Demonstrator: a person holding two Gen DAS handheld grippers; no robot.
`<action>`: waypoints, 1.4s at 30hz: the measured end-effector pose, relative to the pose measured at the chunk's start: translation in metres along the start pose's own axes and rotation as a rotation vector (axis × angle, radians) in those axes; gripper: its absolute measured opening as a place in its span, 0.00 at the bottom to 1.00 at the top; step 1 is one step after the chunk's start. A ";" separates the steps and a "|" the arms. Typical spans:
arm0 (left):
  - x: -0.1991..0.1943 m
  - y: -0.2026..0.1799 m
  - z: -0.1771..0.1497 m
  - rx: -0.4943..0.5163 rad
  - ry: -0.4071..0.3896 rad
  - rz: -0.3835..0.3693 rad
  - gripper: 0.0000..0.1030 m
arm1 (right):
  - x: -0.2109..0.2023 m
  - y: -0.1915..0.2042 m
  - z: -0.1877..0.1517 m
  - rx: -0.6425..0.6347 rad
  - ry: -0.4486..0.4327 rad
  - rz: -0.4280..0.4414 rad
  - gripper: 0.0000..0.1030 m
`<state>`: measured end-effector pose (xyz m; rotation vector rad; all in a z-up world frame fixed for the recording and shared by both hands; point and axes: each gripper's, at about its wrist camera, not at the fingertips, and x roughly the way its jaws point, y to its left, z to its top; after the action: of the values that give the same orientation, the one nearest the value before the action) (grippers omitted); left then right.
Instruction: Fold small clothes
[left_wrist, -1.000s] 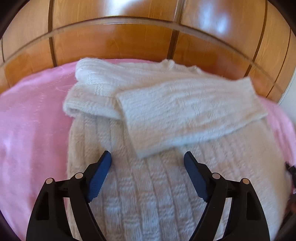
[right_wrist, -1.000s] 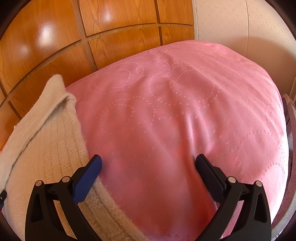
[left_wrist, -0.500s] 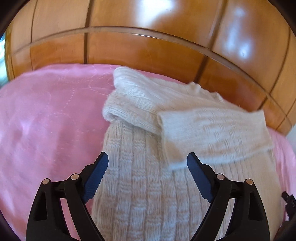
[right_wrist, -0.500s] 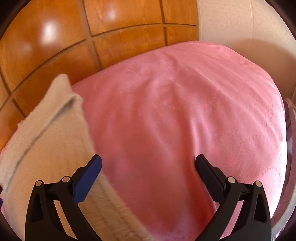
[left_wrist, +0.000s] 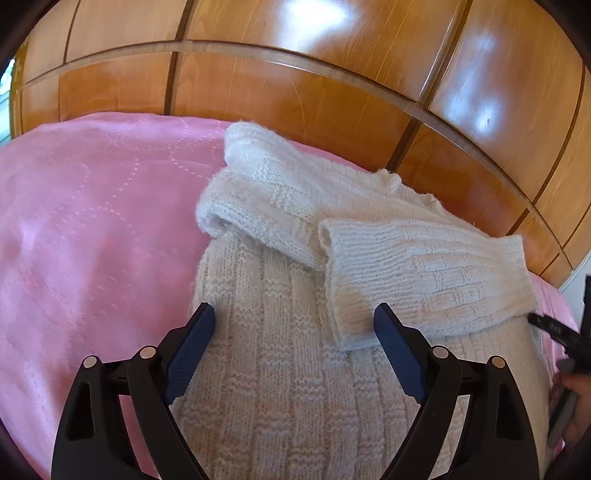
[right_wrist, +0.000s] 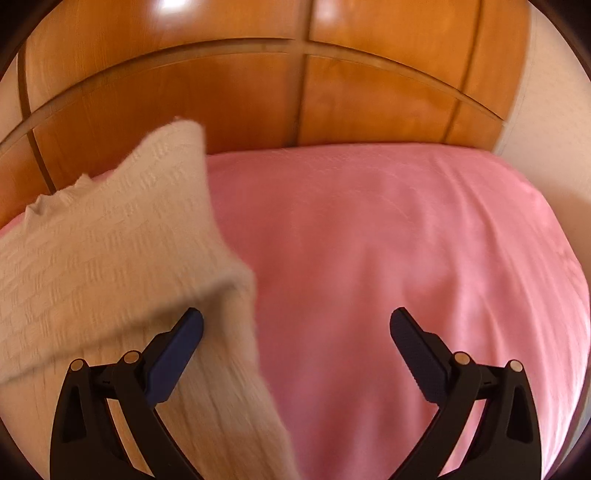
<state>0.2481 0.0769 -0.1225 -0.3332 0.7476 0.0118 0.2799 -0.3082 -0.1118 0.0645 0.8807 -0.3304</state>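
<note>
A cream knitted sweater (left_wrist: 288, 369) lies flat on the pink bedspread (left_wrist: 92, 240), its top by the headboard. Both sleeves are folded across the chest, and the right sleeve (left_wrist: 424, 277) lies on top. My left gripper (left_wrist: 293, 308) hovers over the sweater's body with its jaws opening, and no cloth is pinched between them. In the right wrist view the sweater (right_wrist: 92, 258) fills the left side, blurred. My right gripper (right_wrist: 297, 312) stands open over the sweater's right edge. Its left finger is above the knit and its right finger is above the bedspread.
A glossy wooden headboard (left_wrist: 295, 92) runs along the far side of the bed. A cream wall (right_wrist: 546, 92) stands at the right. Pink bedspread (right_wrist: 406, 258) stretches to the left and right of the sweater. A hand (left_wrist: 578, 402) with black gripper parts shows at the right edge.
The left view has swung, so the sweater sits further right, and its jaws have spread a little. The right gripper has moved left and rolled, bringing the sweater's edge under its left finger.
</note>
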 end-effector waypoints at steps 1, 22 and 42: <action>0.003 0.000 0.000 0.000 0.011 -0.006 0.87 | 0.002 0.000 0.004 0.001 -0.004 0.004 0.98; 0.014 -0.006 0.002 0.029 0.046 0.002 0.96 | -0.039 -0.024 -0.015 0.236 -0.137 -0.028 0.98; 0.018 0.094 0.075 -0.384 0.061 -0.040 0.79 | 0.000 0.102 -0.012 -0.257 -0.155 -0.066 0.98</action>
<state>0.2995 0.1872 -0.1107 -0.7170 0.7986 0.1091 0.3023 -0.2091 -0.1280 -0.2260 0.7658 -0.2776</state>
